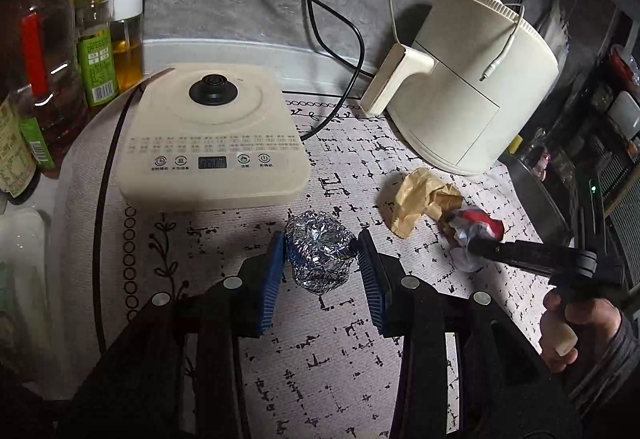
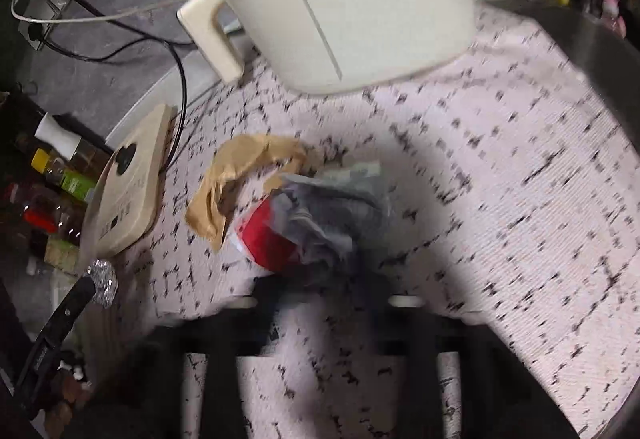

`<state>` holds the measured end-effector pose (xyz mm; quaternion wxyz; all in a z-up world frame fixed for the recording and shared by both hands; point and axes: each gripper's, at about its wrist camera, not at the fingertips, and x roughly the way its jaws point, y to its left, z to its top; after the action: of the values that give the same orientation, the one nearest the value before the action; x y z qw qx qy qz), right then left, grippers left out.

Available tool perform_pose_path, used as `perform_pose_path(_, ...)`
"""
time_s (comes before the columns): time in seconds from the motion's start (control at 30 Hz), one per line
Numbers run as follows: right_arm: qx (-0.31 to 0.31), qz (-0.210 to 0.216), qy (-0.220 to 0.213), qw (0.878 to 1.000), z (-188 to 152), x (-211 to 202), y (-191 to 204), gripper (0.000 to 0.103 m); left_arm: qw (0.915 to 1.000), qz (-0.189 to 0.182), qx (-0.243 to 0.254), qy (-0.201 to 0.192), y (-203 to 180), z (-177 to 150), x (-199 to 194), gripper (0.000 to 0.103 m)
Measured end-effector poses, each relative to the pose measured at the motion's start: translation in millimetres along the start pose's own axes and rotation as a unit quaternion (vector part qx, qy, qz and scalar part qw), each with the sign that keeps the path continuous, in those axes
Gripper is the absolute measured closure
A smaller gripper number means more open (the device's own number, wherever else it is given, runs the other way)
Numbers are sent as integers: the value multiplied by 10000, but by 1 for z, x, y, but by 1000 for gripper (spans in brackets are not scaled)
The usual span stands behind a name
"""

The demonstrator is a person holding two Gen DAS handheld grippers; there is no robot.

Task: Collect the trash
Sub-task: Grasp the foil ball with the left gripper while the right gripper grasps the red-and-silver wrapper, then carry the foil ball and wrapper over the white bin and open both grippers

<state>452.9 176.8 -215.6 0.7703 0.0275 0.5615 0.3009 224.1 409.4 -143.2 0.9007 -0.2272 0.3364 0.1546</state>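
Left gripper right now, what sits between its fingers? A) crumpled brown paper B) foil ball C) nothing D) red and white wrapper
B: in the left wrist view the foil ball sits between the blue pads of the left gripper; the brown paper lies off to the right.

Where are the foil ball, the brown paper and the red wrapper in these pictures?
foil ball [image 1: 319, 251], left wrist view, on its crinkled front face
brown paper [image 1: 420, 199], left wrist view, on its crumpled middle
red wrapper [image 2: 266, 237], right wrist view, on its red part
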Motion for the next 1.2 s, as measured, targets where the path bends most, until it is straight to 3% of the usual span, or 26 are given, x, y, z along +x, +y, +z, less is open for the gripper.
perform_pose_path(0.3, 117, 134, -212, 9996, -24, -39, -30, 87, 9994, -186, 257, 98, -42, -9, 6, 66)
perform_pose_path(0.43, 224, 203, -305, 9991, -41, -64, -51, 87, 9984, -332, 435, 163, -72, -19, 10, 66)
perform_pose_path(0.63, 373, -44, -603, 9975, -74, -117, -94, 87, 9932, -691, 832, 427, -135, -44, 24, 66)
perform_pose_path(0.87, 921, -519, -1025, 9891, -134, -190, -171, 87, 9780, -1216, 1516, 760, -230, -85, 31, 66)
perform_pose_path(1.2, 1917, -1107, -1176, 9681, -242, -268, -280, 86, 9444, -1941, 2312, 1304, -362, -167, 24, 66)
